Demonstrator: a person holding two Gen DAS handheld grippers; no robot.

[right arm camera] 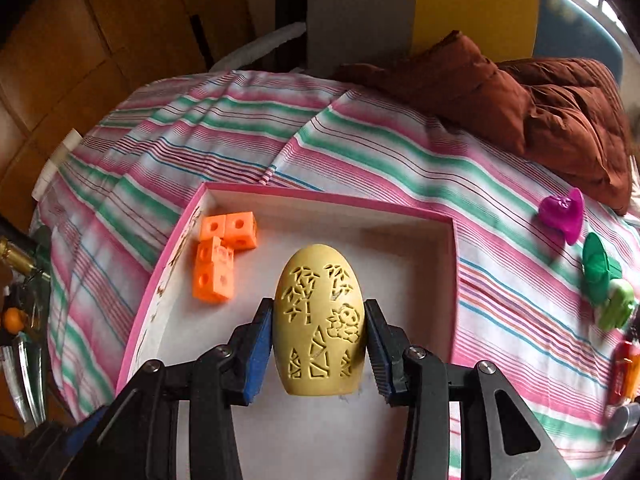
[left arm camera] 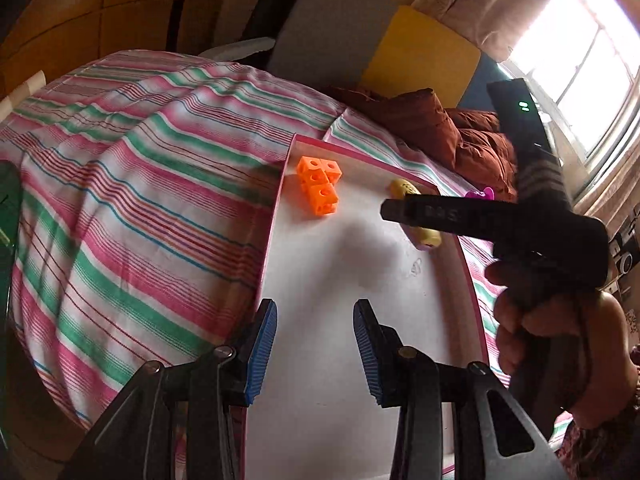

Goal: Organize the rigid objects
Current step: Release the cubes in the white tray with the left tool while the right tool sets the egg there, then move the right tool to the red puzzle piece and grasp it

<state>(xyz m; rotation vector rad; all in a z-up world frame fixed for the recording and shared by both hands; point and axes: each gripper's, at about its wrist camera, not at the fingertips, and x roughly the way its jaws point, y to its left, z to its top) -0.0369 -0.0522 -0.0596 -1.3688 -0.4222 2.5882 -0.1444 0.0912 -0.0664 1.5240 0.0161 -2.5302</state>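
Blue-padded jaws of our right gripper (right arm camera: pixel 319 346) clamp a carved yellow plastic egg (right arm camera: pixel 320 320) over the pink-rimmed white tray (right arm camera: pixel 328 204), right of the orange linked cubes (right arm camera: pixel 220 260). We should lower before releasing. Our left gripper (left arm camera: pixel 315 354) hovers, jaws apart.

Yellow egg (left arm camera: pixel 424 236) half behind the right tongs (left arm camera: pixel 400 210) — red-orange toy (right arm camera: pixel 626 372) edge-cropped, blurred

Black hand-held gripper (left arm camera: pixel 315 354), blue ribbed pads (left arm camera: pixel 262 354), silver screws
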